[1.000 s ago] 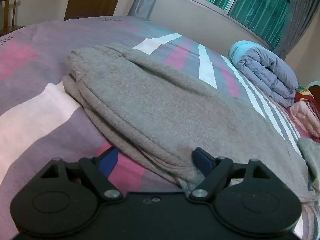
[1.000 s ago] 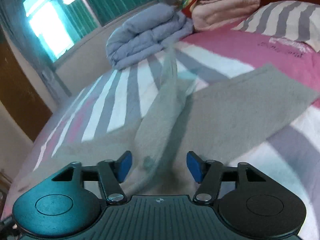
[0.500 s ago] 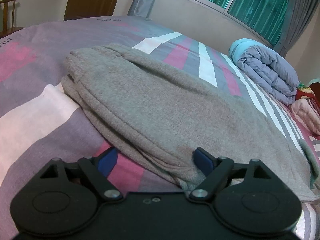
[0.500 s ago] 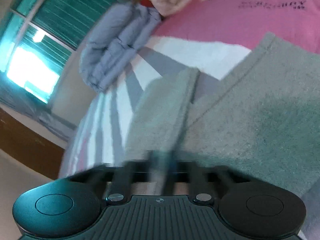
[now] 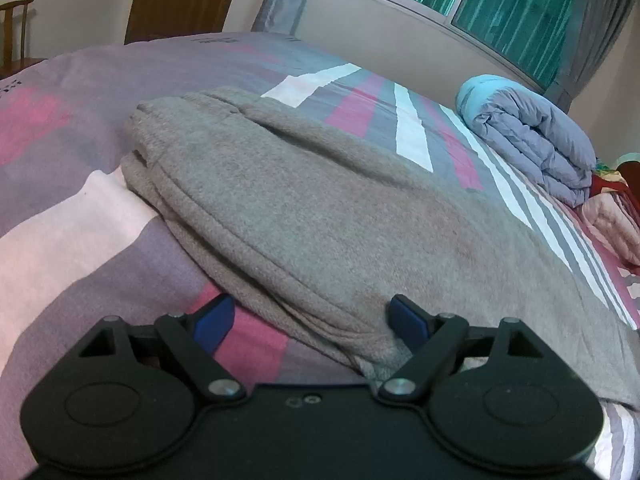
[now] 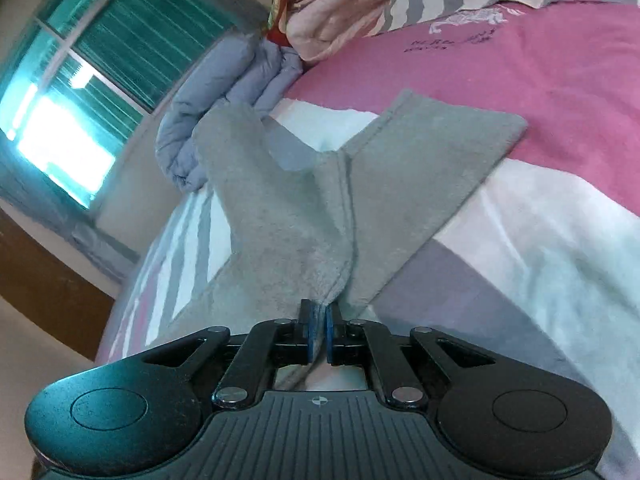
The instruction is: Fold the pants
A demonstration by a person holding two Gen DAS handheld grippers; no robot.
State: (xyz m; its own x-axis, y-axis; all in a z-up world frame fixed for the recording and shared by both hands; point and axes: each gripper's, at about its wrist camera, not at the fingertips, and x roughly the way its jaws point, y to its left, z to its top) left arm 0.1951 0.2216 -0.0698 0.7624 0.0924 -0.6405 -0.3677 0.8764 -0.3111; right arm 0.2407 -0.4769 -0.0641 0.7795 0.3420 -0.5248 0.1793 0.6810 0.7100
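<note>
Right wrist view: the right gripper (image 6: 319, 334) pinches a seam edge of the grey pants (image 6: 304, 216), apparently to bring one leg over. The left gripper (image 5: 308, 322) gapes wide over the doubled waist end on the striped bed (image 5: 60, 224), gripping nothing.
</note>
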